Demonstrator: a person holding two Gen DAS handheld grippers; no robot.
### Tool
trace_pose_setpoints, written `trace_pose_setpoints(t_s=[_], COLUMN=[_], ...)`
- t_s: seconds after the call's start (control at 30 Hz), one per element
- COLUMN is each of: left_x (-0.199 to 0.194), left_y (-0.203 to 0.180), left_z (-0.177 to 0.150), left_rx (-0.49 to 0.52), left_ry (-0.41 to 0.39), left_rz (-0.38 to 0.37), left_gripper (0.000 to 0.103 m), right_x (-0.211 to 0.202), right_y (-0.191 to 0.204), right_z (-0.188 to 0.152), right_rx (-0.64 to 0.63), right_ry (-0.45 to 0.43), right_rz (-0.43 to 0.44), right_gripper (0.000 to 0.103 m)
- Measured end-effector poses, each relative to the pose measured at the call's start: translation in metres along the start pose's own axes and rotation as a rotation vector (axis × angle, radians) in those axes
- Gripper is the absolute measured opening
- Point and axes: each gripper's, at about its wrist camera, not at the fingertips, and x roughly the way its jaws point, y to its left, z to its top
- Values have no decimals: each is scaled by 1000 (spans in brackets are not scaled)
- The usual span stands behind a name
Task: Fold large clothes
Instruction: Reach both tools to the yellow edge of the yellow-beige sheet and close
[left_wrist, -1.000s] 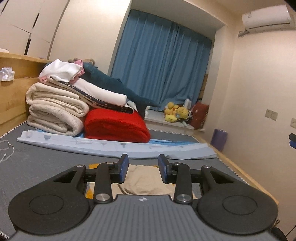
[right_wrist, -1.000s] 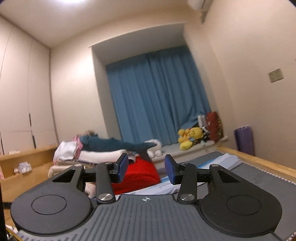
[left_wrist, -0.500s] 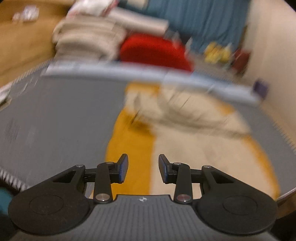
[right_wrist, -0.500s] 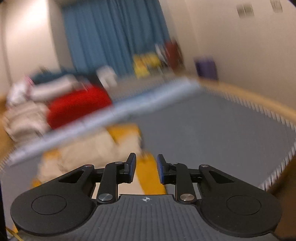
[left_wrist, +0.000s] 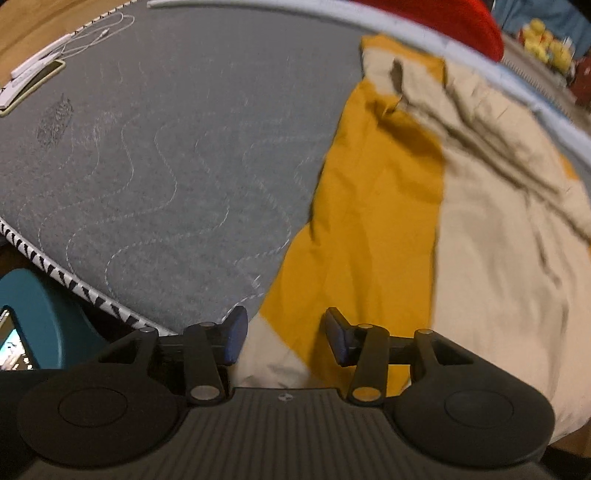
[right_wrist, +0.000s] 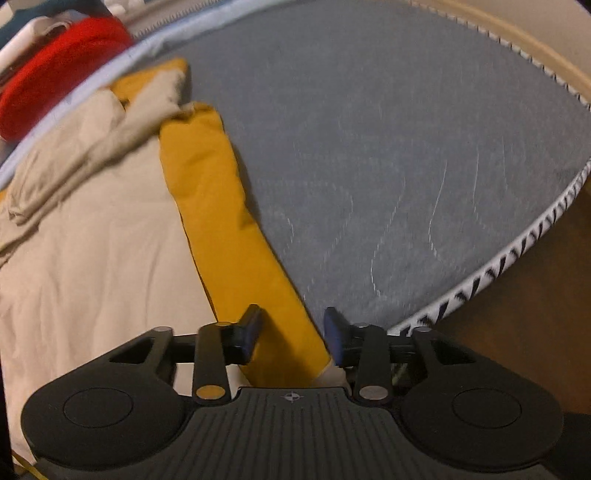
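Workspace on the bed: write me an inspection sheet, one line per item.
Surface: grey quilted mattress, bare apart from the garment.
Job's things: beige and mustard garment spread flat, far end wrinkled.
Clutter: red folded blanket, light blue sheet strip, phone at the mattress edge.
Grippers: left gripper and right gripper over the garment's near corners, jaws just opening, nothing gripped.
Cables: white cable by the phone.
Surroundings: yellow plush toys, teal object.
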Motion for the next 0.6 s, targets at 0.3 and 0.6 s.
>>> trace_pose_setpoints(t_s=[0.3, 0.6], left_x=[-1, -12], left_y=[-4, 6], left_z=[-4, -4], left_rx=[70, 7], left_ry=[-15, 11], left_rz=[-17, -57], left_gripper=[5, 10], right_x=[-2, -26], right_y=[6, -7], right_z=[-8, -7], right_rx=[-53, 21], right_ry=[-17, -57], right_rz=[-7, 64], right_gripper=[8, 4])
